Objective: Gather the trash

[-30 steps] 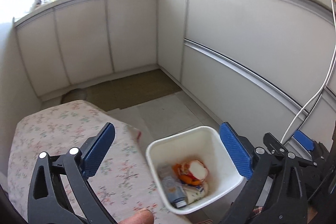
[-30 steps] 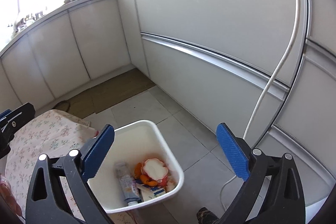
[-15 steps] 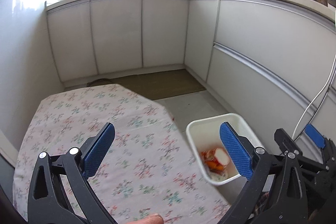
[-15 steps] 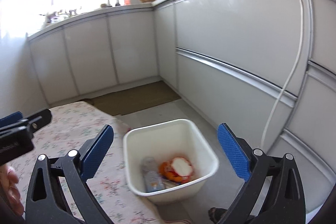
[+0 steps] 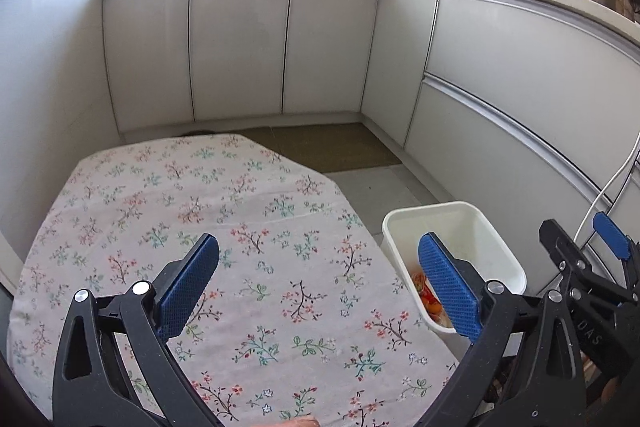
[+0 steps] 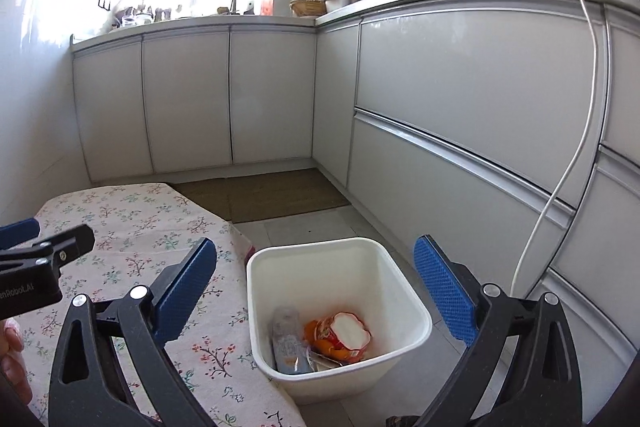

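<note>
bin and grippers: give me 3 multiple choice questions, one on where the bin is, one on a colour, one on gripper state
1. Where does the bin stand?
A. on the floor beside the table
B. on the counter
C. on the tablecloth

2. What colour are the gripper pads?
A. red
B. blue
C. green

3. What state are the left gripper and right gripper in?
A. both shut on trash
B. left shut, right open
C. both open and empty

Answers:
1. A, the white bin sits on the floor tiles against the edge of the table, with wrappers inside.
2. B, the ribbed pads on the fingers are blue.
3. C, the jaws of each stand wide apart with nothing between them.
</note>
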`<state>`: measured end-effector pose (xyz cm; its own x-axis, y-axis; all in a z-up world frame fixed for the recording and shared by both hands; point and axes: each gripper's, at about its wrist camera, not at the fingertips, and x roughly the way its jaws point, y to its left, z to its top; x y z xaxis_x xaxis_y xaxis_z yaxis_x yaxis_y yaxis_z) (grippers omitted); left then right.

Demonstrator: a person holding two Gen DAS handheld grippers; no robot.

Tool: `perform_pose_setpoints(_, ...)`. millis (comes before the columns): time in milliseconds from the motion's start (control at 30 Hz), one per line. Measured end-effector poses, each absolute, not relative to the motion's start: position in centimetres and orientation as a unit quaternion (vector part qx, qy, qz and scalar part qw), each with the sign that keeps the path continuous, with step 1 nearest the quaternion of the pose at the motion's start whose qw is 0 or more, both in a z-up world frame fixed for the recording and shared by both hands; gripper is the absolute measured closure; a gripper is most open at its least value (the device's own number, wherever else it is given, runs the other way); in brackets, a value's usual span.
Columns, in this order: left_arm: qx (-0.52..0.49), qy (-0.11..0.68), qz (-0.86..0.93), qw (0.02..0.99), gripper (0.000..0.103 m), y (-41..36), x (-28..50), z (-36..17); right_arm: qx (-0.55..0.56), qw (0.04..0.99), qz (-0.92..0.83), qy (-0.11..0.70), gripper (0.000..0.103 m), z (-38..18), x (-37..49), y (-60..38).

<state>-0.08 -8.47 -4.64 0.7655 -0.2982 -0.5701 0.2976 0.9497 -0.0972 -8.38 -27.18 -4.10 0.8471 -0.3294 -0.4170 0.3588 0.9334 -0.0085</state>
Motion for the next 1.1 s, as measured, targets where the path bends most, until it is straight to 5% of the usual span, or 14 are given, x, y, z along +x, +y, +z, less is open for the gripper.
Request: perform_pose_setpoints(1100, -0.014, 0.291, -0.16, 0.943, 0.007, -8.11, -0.68, -3.86, 0.049, 0.964, -0.171, 0.196, 0.007, -3.98, -8.56, -27.26)
